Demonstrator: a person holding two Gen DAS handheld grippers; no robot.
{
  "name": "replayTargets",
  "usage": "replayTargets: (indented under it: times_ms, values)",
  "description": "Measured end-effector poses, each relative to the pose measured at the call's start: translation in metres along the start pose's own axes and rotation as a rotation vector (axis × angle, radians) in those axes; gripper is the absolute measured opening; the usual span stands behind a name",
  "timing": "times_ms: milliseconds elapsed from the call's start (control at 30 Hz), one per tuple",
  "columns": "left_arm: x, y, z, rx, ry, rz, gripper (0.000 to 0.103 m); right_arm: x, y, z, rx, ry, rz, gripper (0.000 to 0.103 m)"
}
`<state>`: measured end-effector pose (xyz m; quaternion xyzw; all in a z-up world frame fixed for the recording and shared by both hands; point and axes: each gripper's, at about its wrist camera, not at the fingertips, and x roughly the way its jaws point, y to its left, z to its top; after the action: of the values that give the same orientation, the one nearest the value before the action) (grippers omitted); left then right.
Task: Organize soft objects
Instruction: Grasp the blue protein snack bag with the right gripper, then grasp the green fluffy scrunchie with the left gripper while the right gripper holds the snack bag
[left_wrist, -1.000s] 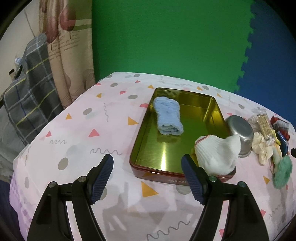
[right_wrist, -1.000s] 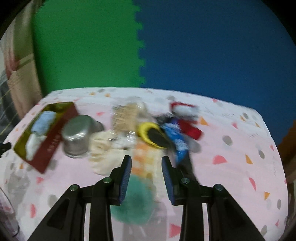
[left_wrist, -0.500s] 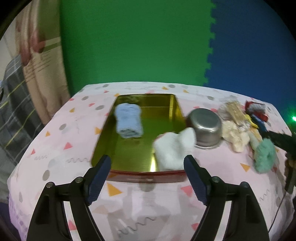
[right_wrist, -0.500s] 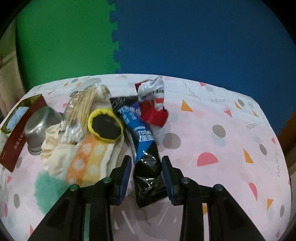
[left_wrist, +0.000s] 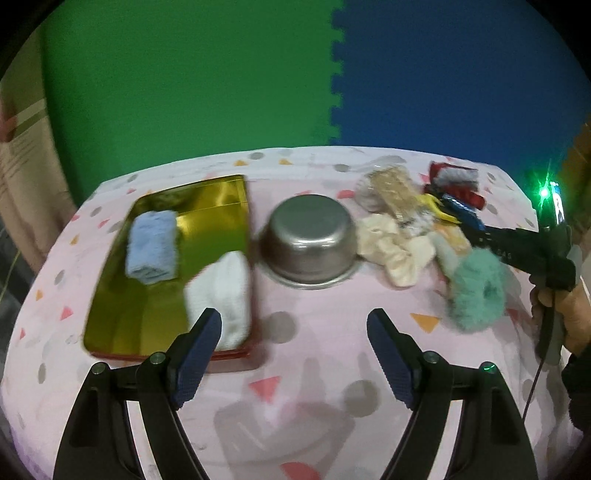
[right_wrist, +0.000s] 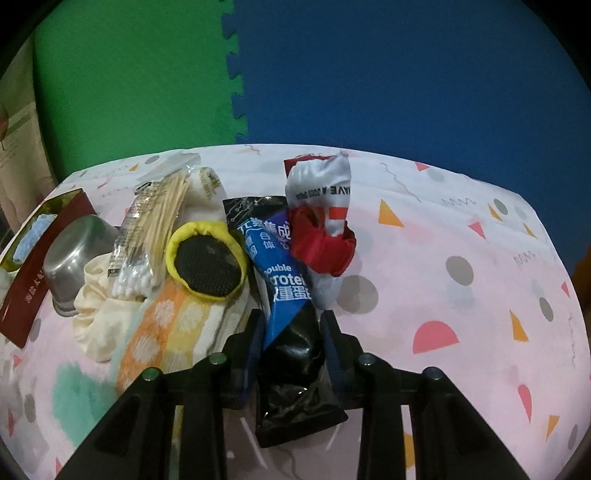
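A gold tin tray (left_wrist: 207, 199) holds a folded blue towel (left_wrist: 152, 246) and a white sock (left_wrist: 221, 291). My left gripper (left_wrist: 293, 356) is open and empty above the pink tablecloth, just right of the tray. A teal fluffy scrunchie (left_wrist: 478, 291), a cream scrunchie (left_wrist: 393, 251) and an orange dotted cloth (right_wrist: 162, 332) lie in the pile to the right. My right gripper (right_wrist: 291, 349) hovers over a blue-black protein pouch (right_wrist: 284, 295), its jaws narrowly open on either side of the pouch. It also shows in the left wrist view (left_wrist: 532, 251).
An upturned steel bowl (left_wrist: 310, 243) sits between tray and pile. A bag of toothpicks and cotton swabs (right_wrist: 155, 229), a yellow-rimmed black pad (right_wrist: 207, 262) and a red-white wrapper (right_wrist: 321, 221) crowd the pile. Green and blue foam mats stand behind the table.
My left gripper has swung right, from the tray toward the bowl and pile. My right gripper has moved right, from the teal scrunchie to over the protein pouch.
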<state>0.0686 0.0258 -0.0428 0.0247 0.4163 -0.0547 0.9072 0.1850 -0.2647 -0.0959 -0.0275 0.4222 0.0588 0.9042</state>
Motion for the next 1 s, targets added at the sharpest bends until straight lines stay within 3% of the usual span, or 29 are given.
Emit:
replayTargets:
  times_ms: [200, 500, 600, 867, 933, 1000]
  values:
    - [0.012, -0.034, 0.003, 0.049, 0.020, -0.074, 0.078, -0.024, -0.009, -0.022, 0.036, 0.010, 0.023, 0.027]
    - [0.017, -0.077, 0.010, 0.103, 0.020, -0.194, 0.078, -0.058, -0.020, -0.058, 0.020, 0.024, -0.046, 0.027]
    - [0.023, -0.093, 0.011, 0.124, 0.035, -0.228, 0.079, -0.063, -0.025, -0.067, 0.025, 0.018, -0.074, 0.026]
    - [0.051, -0.126, 0.011, 0.141, 0.101, -0.285, 0.079, -0.059, -0.032, -0.071, 0.072, 0.009, -0.038, 0.026]
    - [0.057, -0.129, 0.012, 0.138, 0.105, -0.280, 0.077, -0.059, -0.033, -0.071, 0.076, 0.010, -0.033, 0.027]
    - [0.064, -0.130, 0.013, 0.130, 0.118, -0.289, 0.064, -0.058, -0.033, -0.071, 0.079, 0.011, -0.027, 0.027]
